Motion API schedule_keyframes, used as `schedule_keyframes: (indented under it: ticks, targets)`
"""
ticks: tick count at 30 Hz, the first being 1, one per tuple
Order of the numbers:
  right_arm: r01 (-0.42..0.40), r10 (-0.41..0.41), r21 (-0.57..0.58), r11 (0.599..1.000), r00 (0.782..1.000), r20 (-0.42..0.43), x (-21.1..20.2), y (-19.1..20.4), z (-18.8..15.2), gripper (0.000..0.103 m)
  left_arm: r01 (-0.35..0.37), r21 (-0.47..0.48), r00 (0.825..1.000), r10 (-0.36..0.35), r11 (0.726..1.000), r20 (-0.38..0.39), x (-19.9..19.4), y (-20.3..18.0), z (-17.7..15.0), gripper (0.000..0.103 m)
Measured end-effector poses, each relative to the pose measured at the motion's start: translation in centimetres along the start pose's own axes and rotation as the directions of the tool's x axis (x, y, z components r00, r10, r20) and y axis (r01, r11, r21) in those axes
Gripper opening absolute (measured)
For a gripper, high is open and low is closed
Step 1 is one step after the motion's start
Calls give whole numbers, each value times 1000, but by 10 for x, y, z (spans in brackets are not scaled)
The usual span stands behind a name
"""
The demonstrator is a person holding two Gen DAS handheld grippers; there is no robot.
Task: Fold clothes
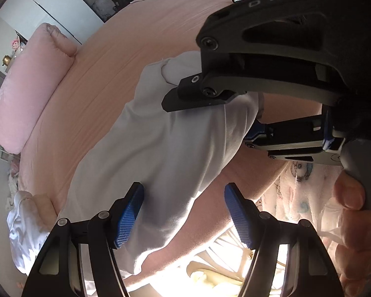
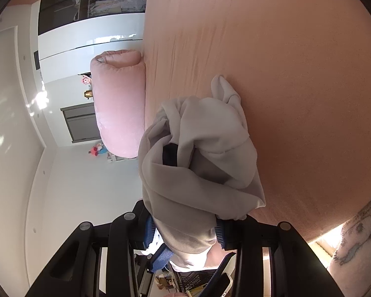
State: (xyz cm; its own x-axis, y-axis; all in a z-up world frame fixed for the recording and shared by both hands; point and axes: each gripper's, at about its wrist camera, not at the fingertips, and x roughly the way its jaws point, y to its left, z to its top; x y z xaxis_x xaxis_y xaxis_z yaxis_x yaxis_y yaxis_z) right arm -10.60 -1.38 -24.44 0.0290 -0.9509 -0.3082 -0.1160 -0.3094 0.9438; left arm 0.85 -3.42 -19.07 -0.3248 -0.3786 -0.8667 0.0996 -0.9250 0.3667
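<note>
- A pale grey garment (image 1: 165,133) is held up over the pink bed (image 1: 126,57), its far end clamped in the right gripper (image 2: 185,232), whose blue pads are seen pressed on a thick bunch of cloth.
- The left gripper (image 1: 184,212) is held wide apart with nothing between its pads; the garment's near hem lies just beyond them.
- A slip is judged possible: the bunch in the right gripper is bulky and uneven, so a layer could be pulled free if the cloth is tugged.
- A crooked fold is judged likely if only one layer of the hem is caught by the left gripper.
- The hanging hem could be dragged off the near bed edge.
- No container is seen; a pink rolled quilt (image 1: 29,91) lies at the bed's left side.
</note>
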Motion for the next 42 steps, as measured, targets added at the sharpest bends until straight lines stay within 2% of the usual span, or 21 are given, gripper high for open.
schedule_keyframes:
  ticks: [8, 13, 16, 20, 21, 24, 26, 29, 35, 38, 40, 41, 42]
  targets:
    - [-16, 15, 80, 997, 1000, 5, -5, -15, 0, 38, -94, 39, 995, 92, 995, 44, 18, -12, 17, 66]
    - [1, -2, 69, 998, 1000, 8, -9, -18, -3, 38, -135, 64, 988, 129, 989, 85, 41, -7, 2, 66]
    - [10, -11, 93, 996, 1000, 17, -12, -23, -3, 43, -112, 40, 990, 108, 993, 95, 45, 2, -1, 66]
    - [-3, -6, 135, 991, 997, 72, -21, -28, -1, 68, -38, -26, 995, 40, 999, 97, 48, 14, -1, 63]
    - [-6, -7, 144, 990, 996, 92, -25, -29, 0, 70, -13, -52, 995, 17, 999, 94, 50, 19, -1, 63]
    - [-12, -14, 167, 986, 988, 151, -37, -34, 1, 72, 76, -135, 994, -65, 988, 86, 54, 34, -1, 63]
    - [-1, -24, 165, 986, 989, 148, -36, -35, 3, 74, 115, -164, 991, -101, 980, 91, 56, 41, -1, 63]
    - [36, -55, 143, 989, 989, 137, -35, -33, 3, 77, 132, -166, 987, -115, 977, 108, 59, 42, -2, 63]
    - [54, -74, 148, 988, 989, 132, -35, -32, 4, 82, 140, -170, 983, -116, 975, 146, 59, 45, -2, 63]
    - [88, -104, 130, 988, 987, 126, -35, -28, 3, 82, 145, -166, 979, -118, 975, 164, 59, 46, -3, 63]
    - [101, -114, 99, 990, 985, 128, -35, -22, 4, 74, 148, -160, 978, -120, 976, 172, 57, 49, -5, 63]
    - [117, -126, 79, 990, 983, 130, -35, -19, 5, 54, 149, -158, 978, -121, 976, 172, 57, 49, -5, 63]
    - [152, -156, 45, 987, 978, 135, -35, -15, 6, 45, 153, -159, 978, -126, 975, 165, 56, 51, -3, 63]
